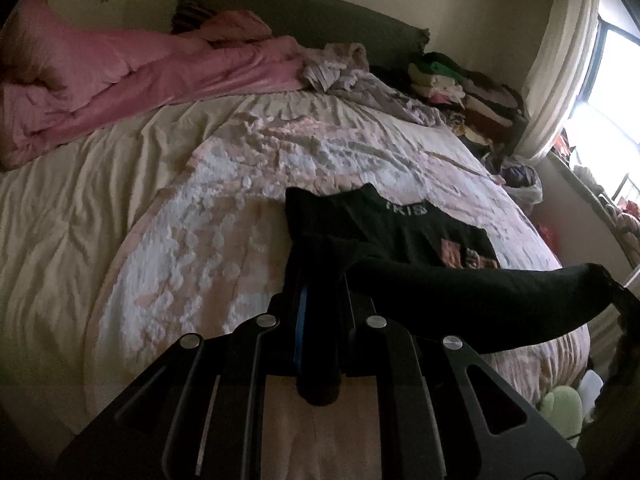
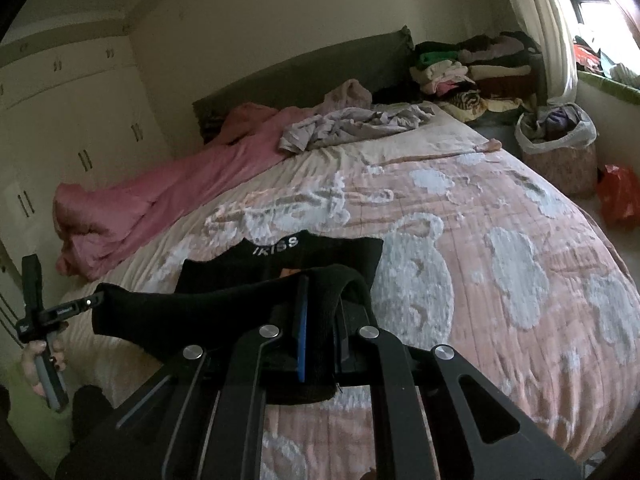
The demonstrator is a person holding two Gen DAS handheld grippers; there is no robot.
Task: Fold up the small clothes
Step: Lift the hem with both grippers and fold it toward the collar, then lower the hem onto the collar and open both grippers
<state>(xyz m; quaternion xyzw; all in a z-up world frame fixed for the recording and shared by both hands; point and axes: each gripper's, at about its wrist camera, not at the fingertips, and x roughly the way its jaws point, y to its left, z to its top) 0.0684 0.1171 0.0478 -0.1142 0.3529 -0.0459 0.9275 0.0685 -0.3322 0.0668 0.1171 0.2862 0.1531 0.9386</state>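
Left wrist view: both my tongs, left (image 1: pixel 320 300) and right (image 2: pixel 316 312), pinch the black shirt (image 1: pixel 400 232) mid-fold above the bed's (image 2: pixel 500 240) near edge, next laying it flat.

Both wrist views look down their tongs (image 1: pixel 320 292) across the same bed (image 2: pixel 500 240); close, side by side.

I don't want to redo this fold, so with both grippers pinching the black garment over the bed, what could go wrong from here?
1. The black garment sags between the left gripper and right gripper, so the fold may land crooked.
2. Its far part lies loose on the pink quilt and might drag and bunch.
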